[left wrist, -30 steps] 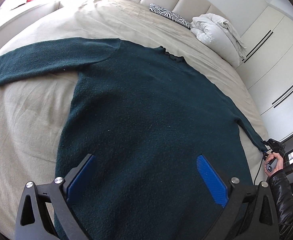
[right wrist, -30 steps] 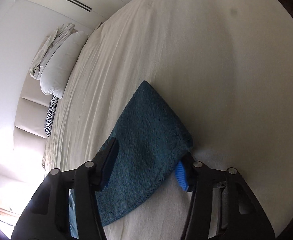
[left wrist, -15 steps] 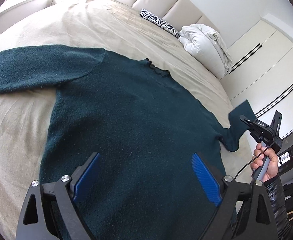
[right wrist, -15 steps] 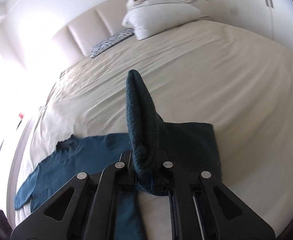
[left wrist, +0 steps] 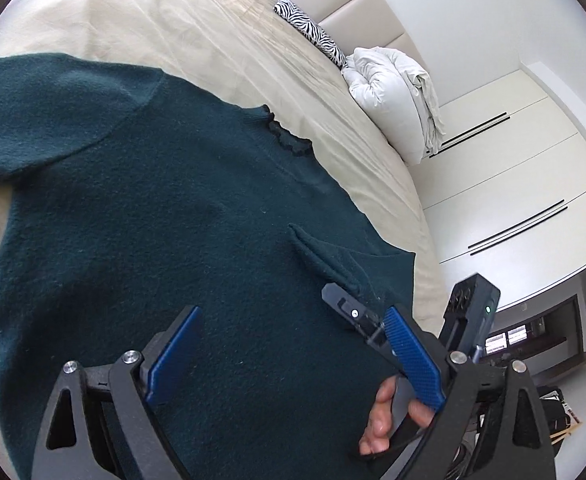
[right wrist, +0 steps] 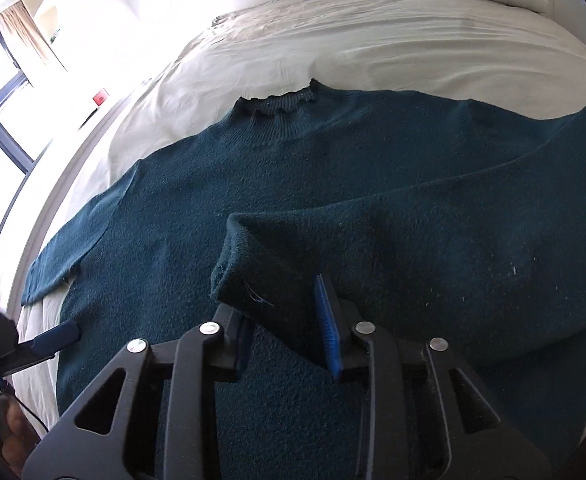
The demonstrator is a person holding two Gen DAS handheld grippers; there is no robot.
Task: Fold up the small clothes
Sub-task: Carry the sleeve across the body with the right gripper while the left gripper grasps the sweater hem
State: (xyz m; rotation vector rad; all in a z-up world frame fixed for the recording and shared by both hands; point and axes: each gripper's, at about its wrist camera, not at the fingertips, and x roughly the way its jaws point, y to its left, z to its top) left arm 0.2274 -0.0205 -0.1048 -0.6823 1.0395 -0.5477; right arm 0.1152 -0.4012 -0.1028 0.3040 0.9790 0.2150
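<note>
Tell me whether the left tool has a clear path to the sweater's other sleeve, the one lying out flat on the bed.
Probably yes. The left tool hovers open and empty over the sweater, and the flat sleeve lies uncovered on the bed. The right tool is busy at the folded-in sleeve on the opposite side.

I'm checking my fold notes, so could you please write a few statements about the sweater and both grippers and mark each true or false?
1. The right gripper has the cuff of the sleeve between its fingers, over the sweater body. True.
2. The left gripper is clamped on the hem. False: it is open, holding nothing.
3. The other sleeve lies stretched out on the bed. True.
4. The sweater is red. False: dark teal.
</note>
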